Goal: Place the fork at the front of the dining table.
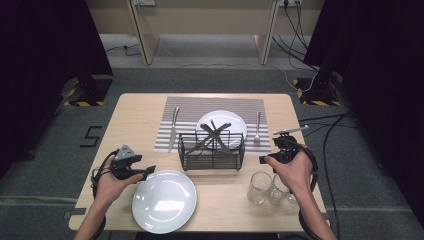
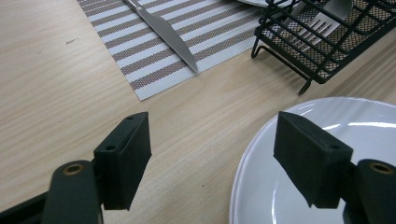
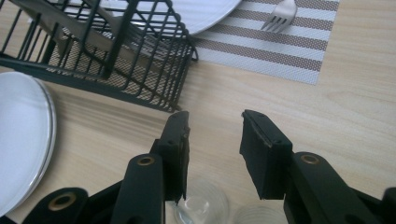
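My left gripper (image 1: 146, 172) rests at the table's front left, held by a hand, jaws wide open and empty (image 2: 212, 135). Its right jaw hangs over the rim of a white plate (image 1: 164, 201) (image 2: 369, 121). My right gripper (image 1: 263, 159) hovers at the right of a black wire basket (image 1: 212, 151), open with nothing between its fingers (image 3: 215, 123). Two clear glasses (image 1: 260, 187) stand just below it, their rims (image 3: 205, 205) under the jaws. The basket (image 3: 116, 56) (image 2: 322, 51) holds several pieces of cutlery.
A striped placemat (image 1: 190, 112) lies behind the basket with a knife (image 1: 173, 127) (image 2: 163, 35) on its left, a second white plate (image 1: 235, 122) in the middle and a fork (image 1: 257, 127) (image 3: 280, 16) on its right. Bare wood lies at the table's left (image 1: 130, 125).
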### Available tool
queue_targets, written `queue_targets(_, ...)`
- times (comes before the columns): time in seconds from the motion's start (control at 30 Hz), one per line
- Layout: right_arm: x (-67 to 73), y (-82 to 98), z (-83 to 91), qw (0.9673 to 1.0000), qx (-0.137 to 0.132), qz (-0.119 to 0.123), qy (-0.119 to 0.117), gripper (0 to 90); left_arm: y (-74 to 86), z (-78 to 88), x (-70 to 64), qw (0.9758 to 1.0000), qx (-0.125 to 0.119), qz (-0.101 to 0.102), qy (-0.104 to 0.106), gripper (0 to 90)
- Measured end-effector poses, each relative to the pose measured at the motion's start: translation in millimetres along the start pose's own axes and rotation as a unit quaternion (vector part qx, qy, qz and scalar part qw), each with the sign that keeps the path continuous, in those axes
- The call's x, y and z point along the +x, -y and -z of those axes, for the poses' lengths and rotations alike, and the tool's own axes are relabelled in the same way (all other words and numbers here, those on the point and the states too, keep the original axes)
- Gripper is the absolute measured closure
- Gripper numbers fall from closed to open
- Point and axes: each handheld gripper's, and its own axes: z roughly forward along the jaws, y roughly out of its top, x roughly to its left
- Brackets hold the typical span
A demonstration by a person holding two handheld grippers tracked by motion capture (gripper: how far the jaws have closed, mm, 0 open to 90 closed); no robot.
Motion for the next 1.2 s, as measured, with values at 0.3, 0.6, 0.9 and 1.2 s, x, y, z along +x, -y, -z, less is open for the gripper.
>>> queue_targets(0.3,7.5,8.1,6.4,0.9999,0.002,0.015,-0.007,61.8,-0.3,-0.2,0.0,1.0,0.0,0.0,0.0,27.1)
queue_targets(0.6,11.8,17.4,15.0,0.9996,0.004,0.026,-0.014,63.0,-0.4,-0.4,-0.1,1.0,0.0,0.0,0.0,27.1)
queue_targets(0.9,14.0,26.2,17.7,0.999,0.012,0.039,-0.018,63.9,-1.0,-1.0,-1.4,1.0,0.0,-0.001,0.001,27.1)
queue_targets(1.2,14.8,29.4,12.6,0.998,0.031,0.054,-0.015,65.6,-1.5,-0.8,-1.7,1.0,0.0,-0.002,0.0,27.1)
